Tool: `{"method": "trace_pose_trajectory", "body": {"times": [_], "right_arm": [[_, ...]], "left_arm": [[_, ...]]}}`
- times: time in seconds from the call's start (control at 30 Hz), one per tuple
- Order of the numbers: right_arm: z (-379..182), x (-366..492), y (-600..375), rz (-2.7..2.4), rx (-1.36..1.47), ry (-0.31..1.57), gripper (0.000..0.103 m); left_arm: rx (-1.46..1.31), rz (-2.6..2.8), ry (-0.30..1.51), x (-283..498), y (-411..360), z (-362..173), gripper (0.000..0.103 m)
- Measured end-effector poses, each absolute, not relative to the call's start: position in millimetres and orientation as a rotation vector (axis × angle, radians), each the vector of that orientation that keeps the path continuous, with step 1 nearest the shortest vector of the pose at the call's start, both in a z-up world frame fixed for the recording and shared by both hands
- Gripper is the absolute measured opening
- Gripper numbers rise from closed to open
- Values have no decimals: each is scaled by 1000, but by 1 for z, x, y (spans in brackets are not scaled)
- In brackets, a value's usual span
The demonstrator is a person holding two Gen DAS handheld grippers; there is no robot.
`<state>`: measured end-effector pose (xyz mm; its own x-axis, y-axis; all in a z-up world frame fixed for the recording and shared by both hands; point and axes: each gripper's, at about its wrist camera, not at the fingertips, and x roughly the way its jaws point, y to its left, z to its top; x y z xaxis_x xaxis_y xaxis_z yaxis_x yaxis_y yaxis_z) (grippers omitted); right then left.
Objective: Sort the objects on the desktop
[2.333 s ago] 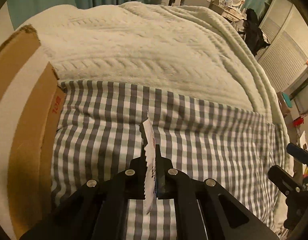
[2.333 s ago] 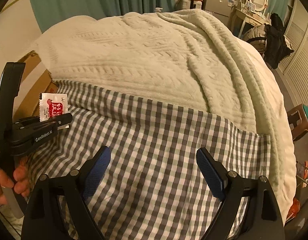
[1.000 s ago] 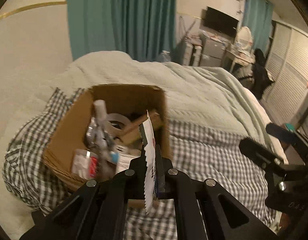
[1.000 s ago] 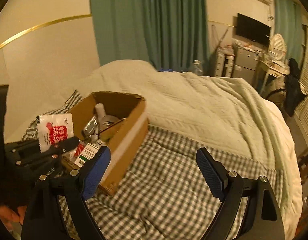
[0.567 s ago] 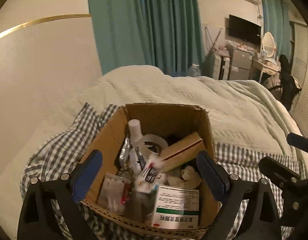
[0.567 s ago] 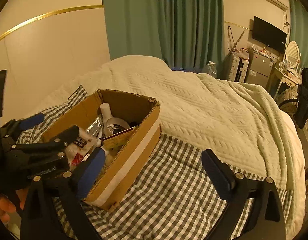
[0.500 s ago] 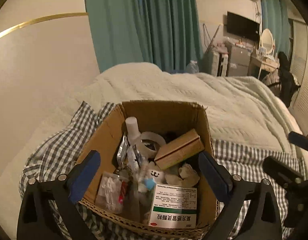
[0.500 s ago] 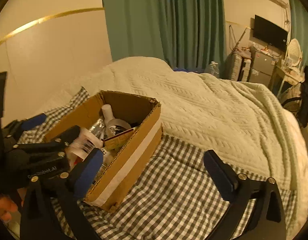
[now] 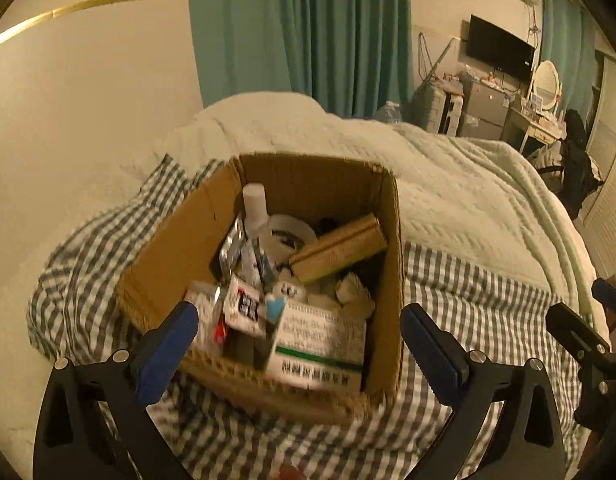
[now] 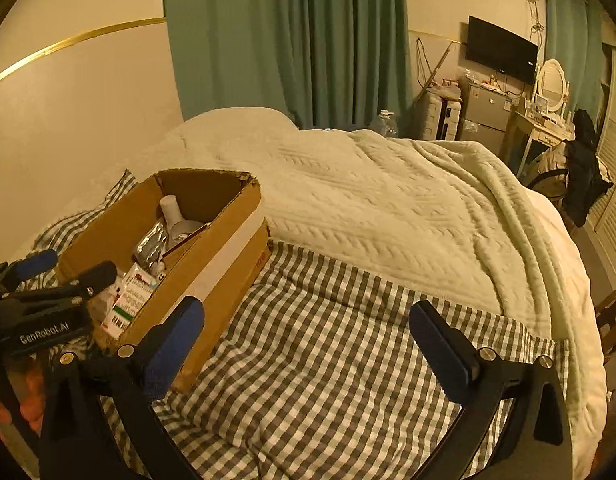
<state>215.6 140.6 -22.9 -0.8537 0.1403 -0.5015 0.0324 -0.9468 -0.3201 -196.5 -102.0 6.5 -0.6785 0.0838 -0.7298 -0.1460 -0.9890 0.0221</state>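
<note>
**Desk:** What does the left wrist view give us?

**Photographer:** A cardboard box (image 9: 268, 280) on the checked cloth (image 9: 488, 300) near the bed's left edge, by the wall; the left gripper (image 9: 296, 344) hangs over the box's near rim, jaws spread wide with nothing between the blue pads; inside lie a white-and-green medicine carton (image 9: 320, 352) against the near wall, a tape roll (image 9: 292, 232), a white bottle (image 9: 255, 204), a long brown box (image 9: 340, 248) and a small red-and-white sachet (image 9: 244, 304); that placing reads like a drop-off point, sorted things gathered in one container.

**Desk:** And the right gripper?

**Photographer:** The right gripper (image 10: 304, 344) is just as wide and empty; it points over bare checked cloth to the box's right, with the cream knitted blanket (image 10: 388, 200) beyond; my guess is that it waits clear so the two tools don't collide; I see nothing loose on the cloth, so the sorting looks close to done, though the bed's near edge is hidden.
</note>
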Motion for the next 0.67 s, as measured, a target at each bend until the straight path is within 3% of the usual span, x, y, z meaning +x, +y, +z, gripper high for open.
{"method": "trace_pose_trajectory", "body": {"times": [0.2, 0.67], "right_arm": [[-37, 224, 136, 2928, -896, -532, 103], [-42, 215, 163, 2874, -993, -433, 103]], "left_arm": [[-1201, 2797, 22, -183, -110, 5, 103], [-1226, 2726, 36, -175, -89, -5, 103]]}}
